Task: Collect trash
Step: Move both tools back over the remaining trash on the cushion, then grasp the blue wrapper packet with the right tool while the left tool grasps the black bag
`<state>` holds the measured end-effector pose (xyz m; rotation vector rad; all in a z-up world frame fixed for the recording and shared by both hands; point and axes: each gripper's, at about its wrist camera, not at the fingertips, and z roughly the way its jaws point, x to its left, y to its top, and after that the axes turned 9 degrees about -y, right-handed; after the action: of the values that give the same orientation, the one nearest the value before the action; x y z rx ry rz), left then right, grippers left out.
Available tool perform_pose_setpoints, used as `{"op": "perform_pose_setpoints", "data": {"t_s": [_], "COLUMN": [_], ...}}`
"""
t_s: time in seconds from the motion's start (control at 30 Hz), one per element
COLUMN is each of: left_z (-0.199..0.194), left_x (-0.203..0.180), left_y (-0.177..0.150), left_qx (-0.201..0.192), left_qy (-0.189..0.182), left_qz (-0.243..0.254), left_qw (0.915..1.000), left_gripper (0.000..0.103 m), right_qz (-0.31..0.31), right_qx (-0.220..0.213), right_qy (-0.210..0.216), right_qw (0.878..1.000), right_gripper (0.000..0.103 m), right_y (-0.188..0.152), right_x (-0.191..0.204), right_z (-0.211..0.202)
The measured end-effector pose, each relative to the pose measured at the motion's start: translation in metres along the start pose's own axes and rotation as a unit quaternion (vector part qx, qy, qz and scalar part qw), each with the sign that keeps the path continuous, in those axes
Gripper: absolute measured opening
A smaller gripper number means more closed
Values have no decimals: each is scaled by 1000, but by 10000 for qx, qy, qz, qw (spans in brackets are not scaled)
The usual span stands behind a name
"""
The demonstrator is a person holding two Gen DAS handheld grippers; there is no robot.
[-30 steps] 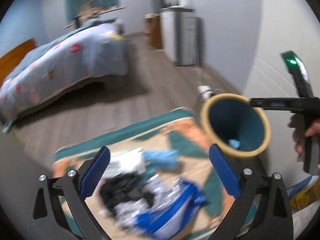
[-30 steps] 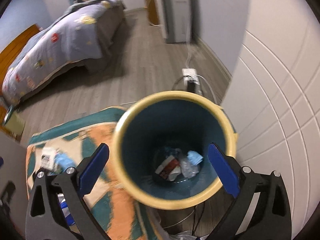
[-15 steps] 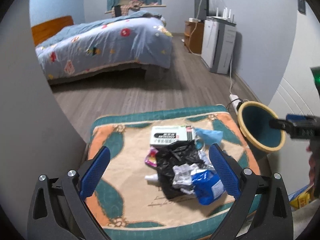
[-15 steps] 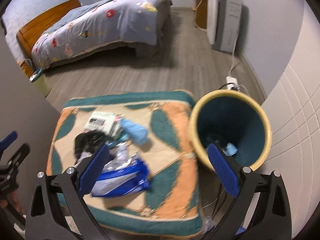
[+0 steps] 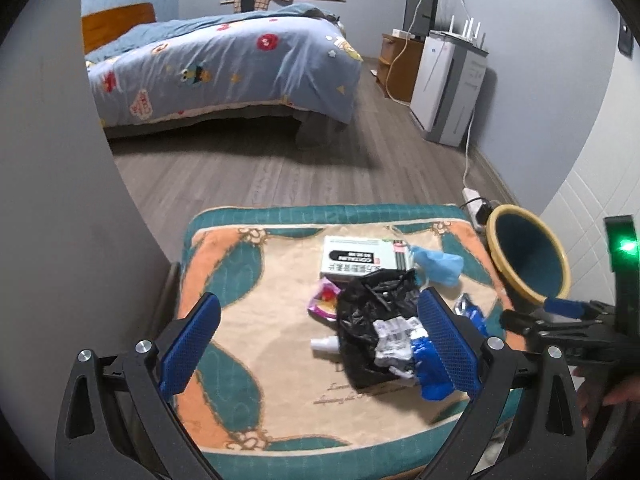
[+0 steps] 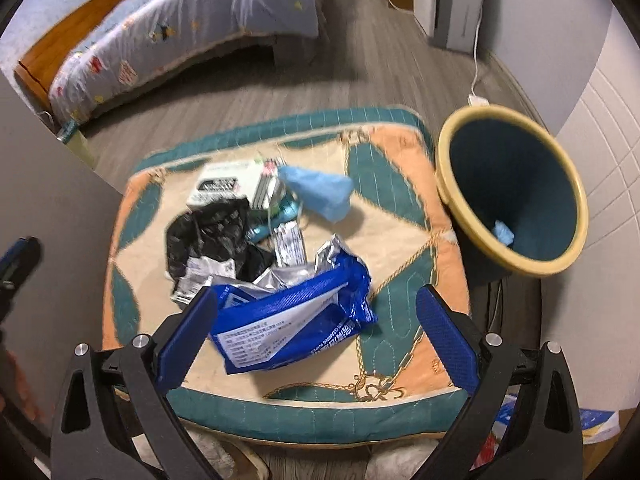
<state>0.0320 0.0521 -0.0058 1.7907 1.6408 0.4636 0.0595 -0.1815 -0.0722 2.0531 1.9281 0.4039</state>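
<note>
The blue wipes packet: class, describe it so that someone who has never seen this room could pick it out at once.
Find the teal and orange patterned mat beside the yellow-rimmed bin. On it lies a heap of litter; the blue wipes packet sits at its near edge, closest to the right gripper. It alone is glossy dark blue with white print and torn-open silver foil.
</note>
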Motion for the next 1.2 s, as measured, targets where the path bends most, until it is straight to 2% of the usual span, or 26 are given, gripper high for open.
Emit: {"op": "perform_pose_setpoints", "data": {"t_s": [0.07, 0.17, 0.37, 0.63, 0.67, 0.7, 0.83, 0.97, 1.2], "left_z": [0, 1, 9, 15, 16, 17, 20, 31, 62], "left_x": [0, -2, 2, 9, 9, 9, 9, 9, 9], "left_y": [1, 3, 6, 6, 5, 5, 3, 0, -9], "left_qx": [-21, -28, 76, 175, 188, 210, 291, 429, 787], "left_qy": [115, 101, 61, 31, 35, 41, 64, 137, 1], "left_qz": [164, 296, 335, 178, 165, 157, 125, 115, -176], "left_qw": [9998, 9995, 9994, 9997, 9997, 9996, 9995, 9989, 9967], "left_gripper": [98, 98, 98, 98, 98, 98, 98, 98, 98], "right_qz": [25, 65, -356, -996, -1135, -1270, -1346, -1296, -809], "right_qx": [139, 330, 483, 642, 622, 582, 578, 519, 311], "right_qy": [-69, 41, 370, 104, 16, -76, 61, 203, 461], "right_qw": [9999, 9994, 9975, 9929, 9916, 9902, 9892, 9900, 9952], "right_gripper": [97, 97, 97, 96, 94, 85, 66, 59, 57], "right_y": [-1, -4, -15, -22, -21, -21, -20, -15, 9], "right_x": [4, 15, 50, 75, 78, 80, 75, 62, 30], "right_z": [11, 24, 26, 52, 55, 56, 49, 34, 18]}}
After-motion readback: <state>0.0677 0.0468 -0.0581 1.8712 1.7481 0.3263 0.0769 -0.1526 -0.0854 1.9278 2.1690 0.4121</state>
